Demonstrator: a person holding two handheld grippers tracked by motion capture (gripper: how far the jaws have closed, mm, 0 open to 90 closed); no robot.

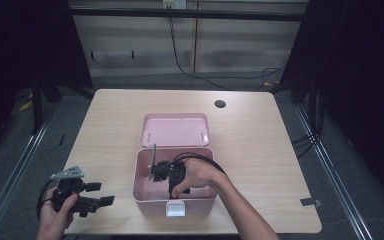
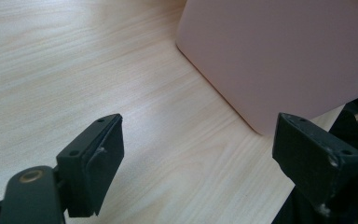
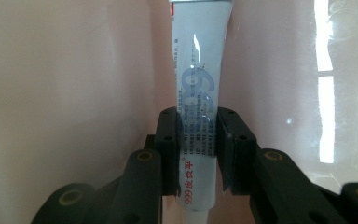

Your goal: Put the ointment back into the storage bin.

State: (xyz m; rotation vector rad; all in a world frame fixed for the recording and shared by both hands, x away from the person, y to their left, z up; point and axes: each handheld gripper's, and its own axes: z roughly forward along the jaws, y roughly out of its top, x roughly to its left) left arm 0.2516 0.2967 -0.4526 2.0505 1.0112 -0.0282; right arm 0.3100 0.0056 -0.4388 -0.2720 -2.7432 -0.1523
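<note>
A pink box [image 1: 145, 202] stands open near the table's front edge, its lid [image 1: 175, 130] tipped back flat behind it. My right gripper [image 1: 169, 176] is down inside the box, shut on a white ointment tube [image 3: 198, 93] with blue and red print. The tube lies along the pink inner wall [image 3: 65, 84], clamped between the two black pads [image 3: 168, 140]. My left gripper [image 1: 102, 194] hovers open just left of the box, over the table's front left corner. In the left gripper view its jaws stand wide apart with the box's outer wall [image 2: 279, 56] just beyond them.
The light wooden table [image 1: 260, 135] has a round cable hole [image 1: 220, 104] at the back right. A white latch [image 1: 175, 208] sits on the box's front. Cables run across the floor behind the table.
</note>
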